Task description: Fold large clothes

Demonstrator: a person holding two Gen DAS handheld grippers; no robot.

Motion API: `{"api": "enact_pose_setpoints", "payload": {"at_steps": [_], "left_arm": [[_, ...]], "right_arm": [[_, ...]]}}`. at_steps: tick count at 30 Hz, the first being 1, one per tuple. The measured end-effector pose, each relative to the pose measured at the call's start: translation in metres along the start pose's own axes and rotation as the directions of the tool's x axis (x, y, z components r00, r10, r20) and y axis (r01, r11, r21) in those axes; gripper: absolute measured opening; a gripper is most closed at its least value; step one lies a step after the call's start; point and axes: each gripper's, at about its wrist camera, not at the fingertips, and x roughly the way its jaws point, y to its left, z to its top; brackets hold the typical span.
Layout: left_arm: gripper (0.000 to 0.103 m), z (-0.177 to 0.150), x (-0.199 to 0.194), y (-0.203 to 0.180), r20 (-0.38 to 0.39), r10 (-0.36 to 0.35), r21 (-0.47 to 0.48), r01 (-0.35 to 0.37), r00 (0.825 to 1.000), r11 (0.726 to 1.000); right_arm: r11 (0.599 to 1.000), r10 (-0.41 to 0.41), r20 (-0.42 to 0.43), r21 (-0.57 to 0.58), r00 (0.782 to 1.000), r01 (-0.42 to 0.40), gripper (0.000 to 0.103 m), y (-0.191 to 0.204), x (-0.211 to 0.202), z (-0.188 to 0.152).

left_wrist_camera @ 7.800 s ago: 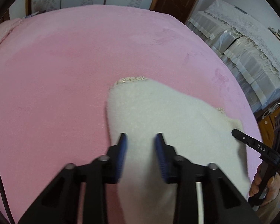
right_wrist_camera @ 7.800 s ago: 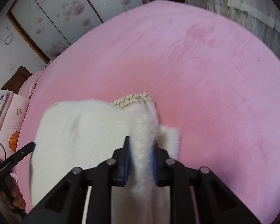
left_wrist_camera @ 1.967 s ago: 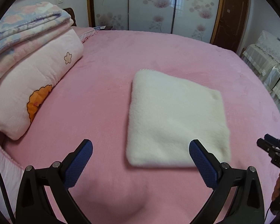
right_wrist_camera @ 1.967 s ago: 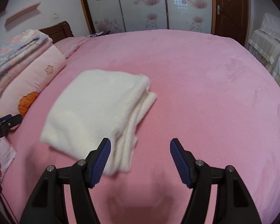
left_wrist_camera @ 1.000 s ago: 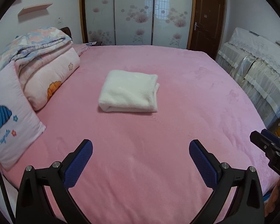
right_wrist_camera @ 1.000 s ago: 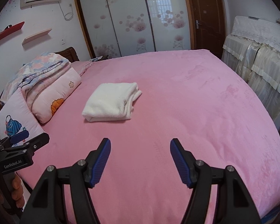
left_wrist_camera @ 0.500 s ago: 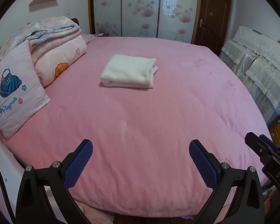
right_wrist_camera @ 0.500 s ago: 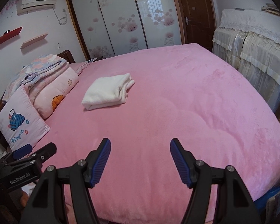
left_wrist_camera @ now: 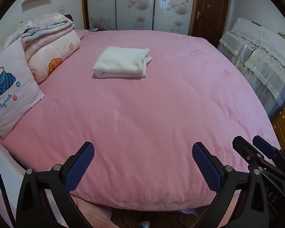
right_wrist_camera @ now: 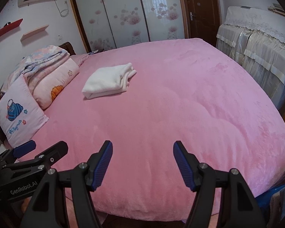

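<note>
Lay folded, the white garment (left_wrist_camera: 122, 62), far ahead of both sets of jaws on the pink bed cover (left_wrist_camera: 152, 114). Stood spread wide and empty, left gripper (left_wrist_camera: 142, 161) and right gripper (right_wrist_camera: 142, 161), touching nothing over the bed's near edge.

Both hand-held grippers are pulling back from the folded white fleece garment (left_wrist_camera: 123, 62): the left hand-held gripper (left_wrist_camera: 142, 166) and the right hand-held gripper (right_wrist_camera: 142, 164), once closed over the fleece, are now gaping wide and empty past the pink bed (left_wrist_camera: 152, 123)'s near edge, the garment lying squared well beyond them.
</note>
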Motion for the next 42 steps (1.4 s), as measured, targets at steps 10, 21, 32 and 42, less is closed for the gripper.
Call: {"api": "enact_pose_setpoints", "payload": {"at_steps": [10,21,32,42], "left_arm": [[0.102,-0.005,0.010,-0.012,-0.041,-0.009,0.019,0.010,0.999,1.000],[0.102,-0.003,0.014,-0.012,-0.051,-0.012,0.018,0.013,0.999,1.000],[0.102,-0.003,0.017,-0.016,-0.059,-0.007,0.020,0.009,0.998,1.000],[0.102,-0.004,0.017,-0.021,-0.064,-0.003,0.023,0.005,0.998,1.000]], "right_arm": [[0.999,-0.037,0.002,0.002,0.999,0.037,0.066,-0.009,-0.001,-0.004],[0.999,-0.054,0.001,0.003,0.999,0.054,0.066,-0.012,0.000,-0.005],[0.998,-0.063,-0.012,0.012,0.998,0.063,0.066,-0.014,0.004,-0.005],[0.998,-0.068,-0.014,0.018,0.998,0.068,0.066,-0.017,0.005,-0.005]]}}
